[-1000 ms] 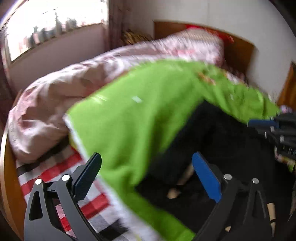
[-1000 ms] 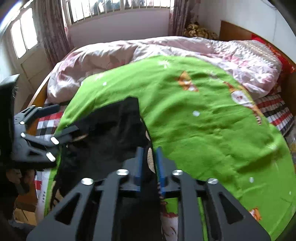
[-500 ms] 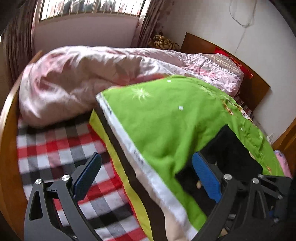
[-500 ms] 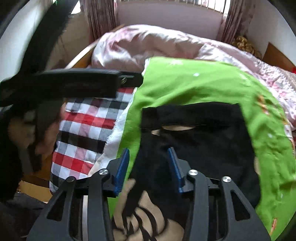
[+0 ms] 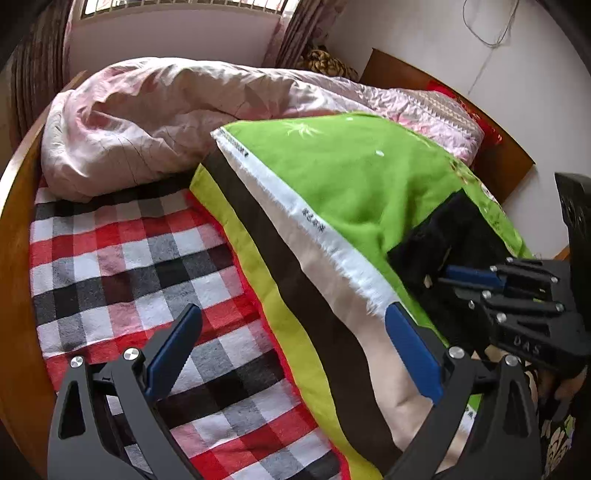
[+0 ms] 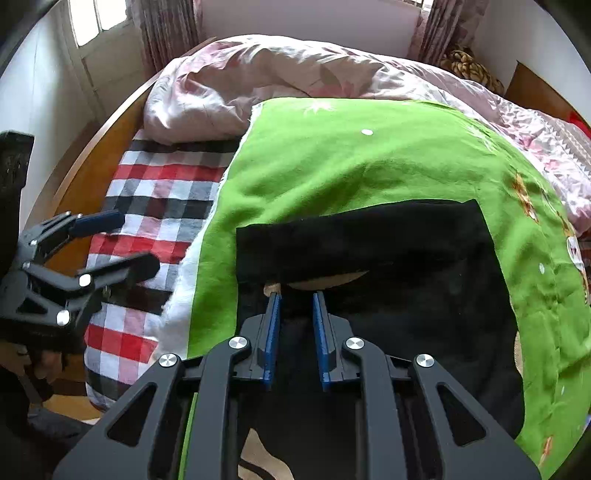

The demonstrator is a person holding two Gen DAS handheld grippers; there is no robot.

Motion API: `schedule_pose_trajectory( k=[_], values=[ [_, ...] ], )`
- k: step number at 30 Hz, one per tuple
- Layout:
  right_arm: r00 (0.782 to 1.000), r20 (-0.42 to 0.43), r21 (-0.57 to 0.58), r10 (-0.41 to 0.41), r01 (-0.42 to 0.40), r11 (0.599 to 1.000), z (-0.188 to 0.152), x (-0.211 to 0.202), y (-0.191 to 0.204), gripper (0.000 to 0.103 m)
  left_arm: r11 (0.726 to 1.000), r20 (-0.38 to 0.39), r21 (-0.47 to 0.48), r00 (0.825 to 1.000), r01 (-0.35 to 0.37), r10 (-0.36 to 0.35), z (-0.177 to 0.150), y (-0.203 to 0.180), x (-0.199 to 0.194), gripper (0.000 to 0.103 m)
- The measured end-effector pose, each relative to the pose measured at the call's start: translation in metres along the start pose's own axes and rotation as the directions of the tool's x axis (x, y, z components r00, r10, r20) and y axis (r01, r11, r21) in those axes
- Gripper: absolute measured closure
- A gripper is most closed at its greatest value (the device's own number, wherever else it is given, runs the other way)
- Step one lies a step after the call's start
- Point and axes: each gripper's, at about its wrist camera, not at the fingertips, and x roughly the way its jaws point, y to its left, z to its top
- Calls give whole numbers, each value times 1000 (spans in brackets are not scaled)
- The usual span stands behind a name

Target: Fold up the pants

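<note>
1. The right tool (image 6: pixel 295 321) sits low over the black pants (image 6: pixel 388 280), its blue pads a narrow gap apart with dark cloth lying between them; whether they actually pinch that cloth cannot be told.
2. The left tool (image 5: pixel 291 354) is spread wide and holds nothing, hovering above the bed's near left side over the checked sheet (image 5: pixel 122 266).
3. Raised letters on the right tool's black body, seen from the left wrist view, read "DAS".
4. The pants lie flat on the green blanket (image 6: pixel 369 166) toward the bed's near edge, folded over once, with a pale lining showing at the fold.
5. A white selvedge strip (image 5: pixel 317 229) along the blanket's left edge carries small dark printed characters, too small to read.
6. Under the blanket run yellow-green, dark and cream stripes (image 5: pixel 280 280) of another cover.
7. A pink floral quilt (image 5: pixel 166 110) is heaped along the bed's far side.
8. The bed has a wooden frame (image 6: pixel 96 162), and a wooden headboard (image 5: pixel 491 147) meets a white wall.
9. Curtains (image 6: pixel 166 26) hang beside a barred window beyond the bed's far edge.
</note>
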Motion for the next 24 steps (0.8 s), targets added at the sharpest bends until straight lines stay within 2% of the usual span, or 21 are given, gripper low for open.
schedule_pose_trajectory(
  k=[6, 8, 9, 12, 17, 19, 21, 23, 24],
  values=[
    [996, -15, -56, -84, 83, 995, 2, 5, 12, 85, 999, -12, 36, 1000, -14, 14, -4, 3, 1, 4],
    [994, -11, -74, -113, 112, 991, 2, 5, 16, 88, 999, -17, 35, 1000, -17, 17, -6, 6, 2, 4],
    [992, -8, -81, -123, 122, 989, 2, 5, 18, 96, 999, -19, 35, 1000, -17, 17, -6, 7, 2, 4],
    [993, 14, -73, -116, 117, 990, 2, 1, 21, 100, 999, -30, 34, 999, -21, 22, -9, 12, 5, 4],
    [998, 61, -36, -6, 8, 999, 11, -21, 29, 100, 999, -39, 21, 999, -30, 31, -10, 22, 7, 4],
    [999, 46, -47, -21, 23, 999, 15, -18, 33, 100, 999, -34, 16, 999, -30, 30, -9, 24, 5, 4],
    [998, -13, -57, -55, 54, 997, 16, -3, 35, 96, 1000, -34, 7, 999, -24, 24, -8, 27, 4, 4],
    [998, -48, -50, -51, 48, 998, 13, 8, 35, 83, 1000, -35, -1, 999, -19, 19, -8, 30, 4, 4],
    [998, -48, -48, -43, 41, 998, 11, 9, 35, 71, 1000, -34, -1, 999, -21, 21, -8, 31, 3, 4]
  ],
)
